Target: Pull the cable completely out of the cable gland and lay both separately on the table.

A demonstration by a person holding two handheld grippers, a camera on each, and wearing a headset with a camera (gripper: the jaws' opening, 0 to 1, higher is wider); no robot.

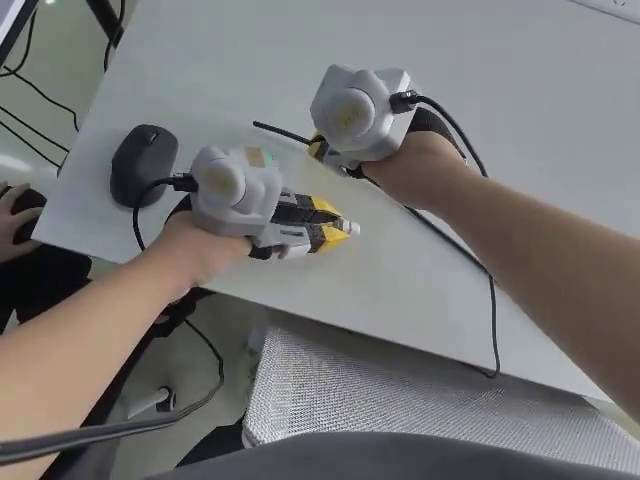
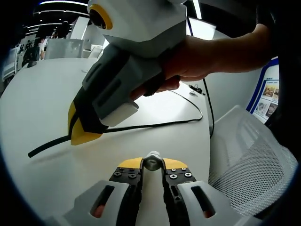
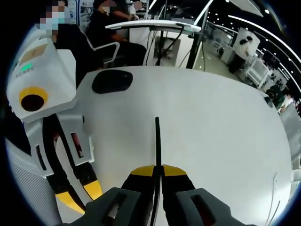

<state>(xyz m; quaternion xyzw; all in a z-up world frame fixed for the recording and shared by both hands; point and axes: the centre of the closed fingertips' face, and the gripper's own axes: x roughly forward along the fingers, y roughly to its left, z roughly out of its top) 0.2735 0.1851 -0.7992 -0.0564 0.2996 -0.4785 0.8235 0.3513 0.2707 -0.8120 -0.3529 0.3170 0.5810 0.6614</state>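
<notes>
Two tight grips: left gripper (image 2: 152, 167) around the cable gland (image 2: 151, 159), right gripper (image 3: 158, 169) around the black cable (image 3: 157, 141)

Bright, even indoor light from overhead.
The white desk (image 1: 520, 90) is evenly lit, without hard glare; soft shadows lie under the left hand-held gripper (image 1: 340, 228) and the right hand-held gripper (image 1: 318, 148). In both gripper views ceiling lights (image 3: 244, 20) burn out to white streaks, the fisheye bends the desk's edge, and the background is slightly soft.
</notes>
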